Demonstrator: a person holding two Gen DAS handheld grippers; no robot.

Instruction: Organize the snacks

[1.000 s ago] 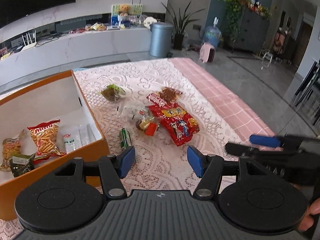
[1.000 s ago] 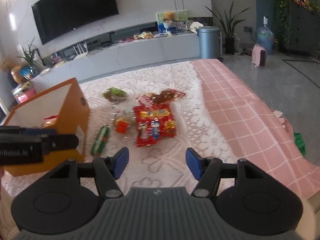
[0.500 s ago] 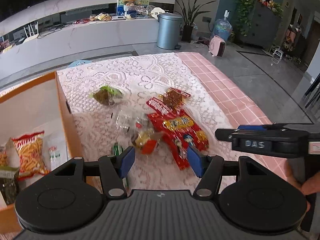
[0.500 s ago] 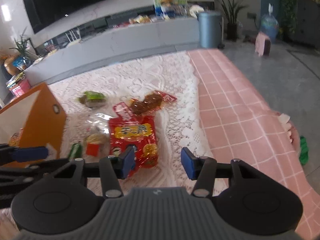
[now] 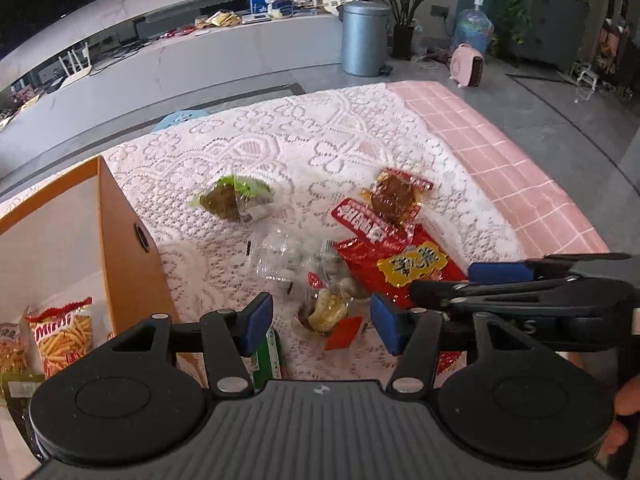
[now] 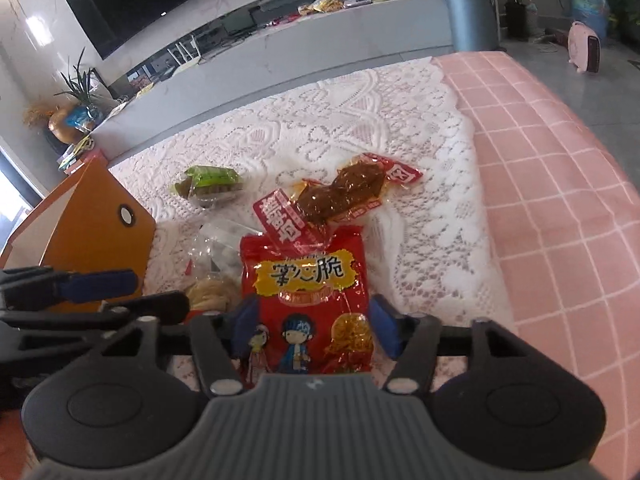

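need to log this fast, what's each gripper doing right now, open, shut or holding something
Left gripper: open, holding nothing, jaws just narrowed, above a clear snack packet.
Right gripper: open, jaws just widened, straddling the big red snack bag, not yet gripping.

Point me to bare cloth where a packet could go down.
Free: lace cloth behind the green packet and brown packet; pink check cloth on the right. Crowded: between orange box and red bag.

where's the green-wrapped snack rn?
The green-wrapped snack lies alone on the lace cloth, left of the brown snack pack and beyond the orange box; in the left wrist view it sits centre-left.
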